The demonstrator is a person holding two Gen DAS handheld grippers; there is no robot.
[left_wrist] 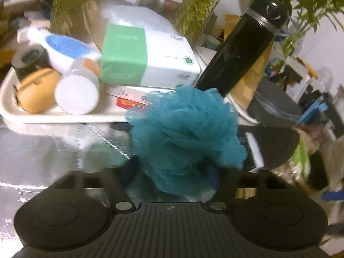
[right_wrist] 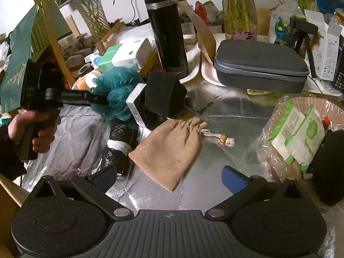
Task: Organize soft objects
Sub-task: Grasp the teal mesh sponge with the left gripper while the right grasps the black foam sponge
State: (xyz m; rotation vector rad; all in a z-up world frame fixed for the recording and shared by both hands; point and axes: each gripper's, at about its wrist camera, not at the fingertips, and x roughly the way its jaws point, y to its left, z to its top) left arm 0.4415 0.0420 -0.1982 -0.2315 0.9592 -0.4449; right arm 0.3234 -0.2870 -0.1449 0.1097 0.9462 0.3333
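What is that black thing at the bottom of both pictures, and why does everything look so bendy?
There is no robot here. A person holds a hand-held gripper, a grabbing tool with two fingers, in each hand. A small wide-angle camera rides on each tool, and that lens bends the picture.

The left camera shows the left hand-held gripper squeezing a teal bath pouf, with a white tray of bottles and a tissue pack behind it.

The right camera shows the right hand-held gripper open and empty above a tan drawstring pouch lying on the shiny silver table cover. You also see the person's hand holding the other tool, a black flask and a grey zip case.
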